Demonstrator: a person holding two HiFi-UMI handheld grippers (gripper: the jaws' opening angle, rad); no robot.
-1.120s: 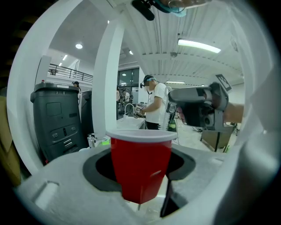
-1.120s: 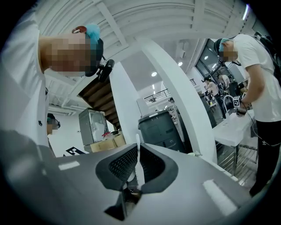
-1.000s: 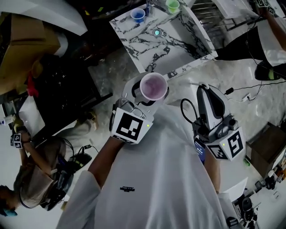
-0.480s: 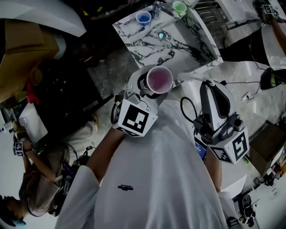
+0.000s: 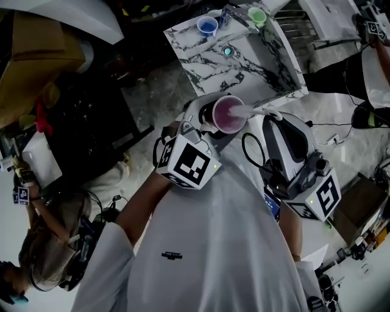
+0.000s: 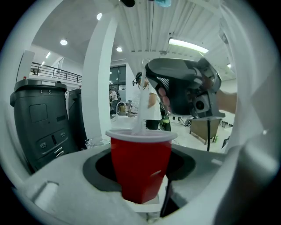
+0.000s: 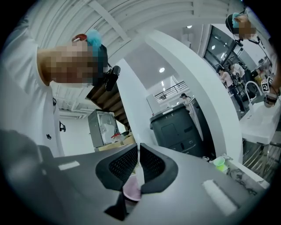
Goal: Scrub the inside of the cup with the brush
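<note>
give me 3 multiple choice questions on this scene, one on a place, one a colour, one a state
1. Where is the tip of the brush? A in a drawer; B inside the cup; C on a plate.
2. The outside of that cup is: A blue; B green; C red.
3. The right gripper is: A shut on the brush; B wide open; C shut on the cup.
Answers: B, the brush rises out of the cup's mouth; C, the left gripper view shows a red wall; A, its jaws pinch the thin handle.

White brush (image 6: 141, 112), red cup (image 6: 140, 167) with pink inside, black-veined white marble counter (image 5: 207, 58), blue cup (image 5: 208, 25), green cup (image 5: 257, 16)
</note>
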